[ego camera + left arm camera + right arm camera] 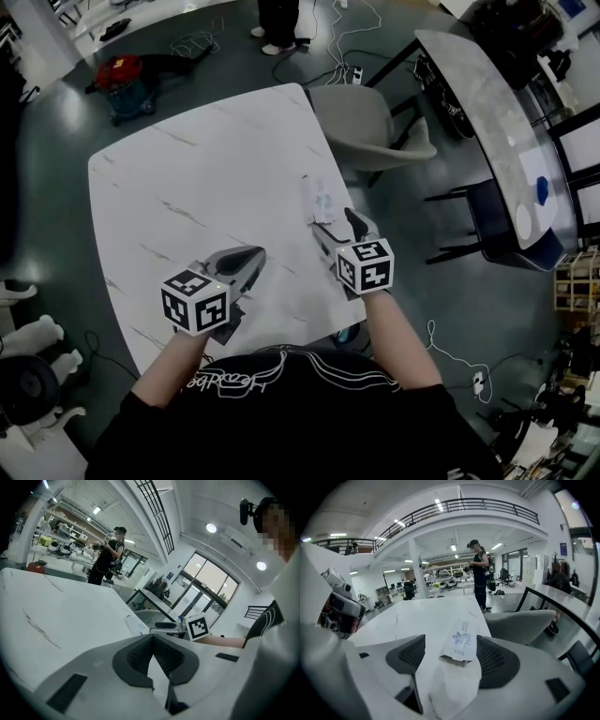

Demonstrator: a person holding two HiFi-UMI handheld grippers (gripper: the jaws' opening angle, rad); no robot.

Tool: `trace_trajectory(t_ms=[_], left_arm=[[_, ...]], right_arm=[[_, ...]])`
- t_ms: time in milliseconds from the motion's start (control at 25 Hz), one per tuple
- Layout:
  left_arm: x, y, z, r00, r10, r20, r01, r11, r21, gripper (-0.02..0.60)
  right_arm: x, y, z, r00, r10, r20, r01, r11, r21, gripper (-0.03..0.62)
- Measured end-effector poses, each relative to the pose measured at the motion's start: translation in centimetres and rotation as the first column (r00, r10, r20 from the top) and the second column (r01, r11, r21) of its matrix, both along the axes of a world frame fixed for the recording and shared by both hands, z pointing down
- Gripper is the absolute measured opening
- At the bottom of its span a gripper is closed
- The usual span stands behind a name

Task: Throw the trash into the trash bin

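The right gripper (pixel 450 644) has its two dark ribbed pads spread wide and pressing on nothing. Between them, flat on the tabletop, lies the trash: a small white flat packet (pixel 461 638) printed with a blue flower, its nearer end crumpled. In the head view the packet sits just right of the frame's centre, close to the table's right-hand edge, with the jaws reaching it from below.

The left gripper (pixel 152 638), at the lower left of the head view, has its pads closed tip to tip with nothing in them. It is low over the white marble-patterned table (pixel 178 187), well apart from the packet. Past the table's edge, towards the upper right, stands a grey shell chair (pixel 370 127). No trash bin can be made out in any view.

The packet looks thin and light on a smooth top, so the likeliest failure is a poor bite. The pads could close above it, or catch only the crumpled end and let it slip out on the lift. If the jaws come in too flat they could push it along rather than pinch it, and from where it lies a push might send it over the near edge towards the chair. The carry is a further risk — with no bin in sight, a weak grip on a floppy wrapper could let go on the way.
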State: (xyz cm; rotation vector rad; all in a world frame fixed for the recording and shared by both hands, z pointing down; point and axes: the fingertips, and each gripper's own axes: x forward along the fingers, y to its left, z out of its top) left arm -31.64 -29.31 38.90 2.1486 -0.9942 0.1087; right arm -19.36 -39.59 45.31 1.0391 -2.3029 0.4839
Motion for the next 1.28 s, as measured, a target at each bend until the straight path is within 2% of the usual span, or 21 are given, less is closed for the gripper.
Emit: trace_trajectory(t_ms=[280,600,840,1280], left_arm=[[-0.9,-0.4,1.0,1.000,-0.016,0.012,0.016,1.000,-0.016,0.003],[-1.4,-0.8,1.9,0.999,-0.026,0.019,0.027,0.999,-0.032,0.003],[-2.3,-1.0,2.2,0.999,-0.045,0.020,0.046,0.998,-0.034,0.003],[-2.4,-0.7,2.1,0.998,-0.060,0.024,0.061,0.998,-0.028,0.003]], right_arm=[[0.4,-2.3,3.9,0.994,0.066,-0.084,-0.071,0.996,-0.055,0.353],[-0.5,-3.2,5.8,0.994,0.102,-0.050,-0.107,0.986,-0.127,0.352],[-0.6,-3.5,6.4,0.990,0.113,-0.082,-0.123,0.984,-0.131,0.350],[-0.7,-3.4,5.4,0.991,0.133,-0.034,-0.136,0.983,-0.125,0.313]])
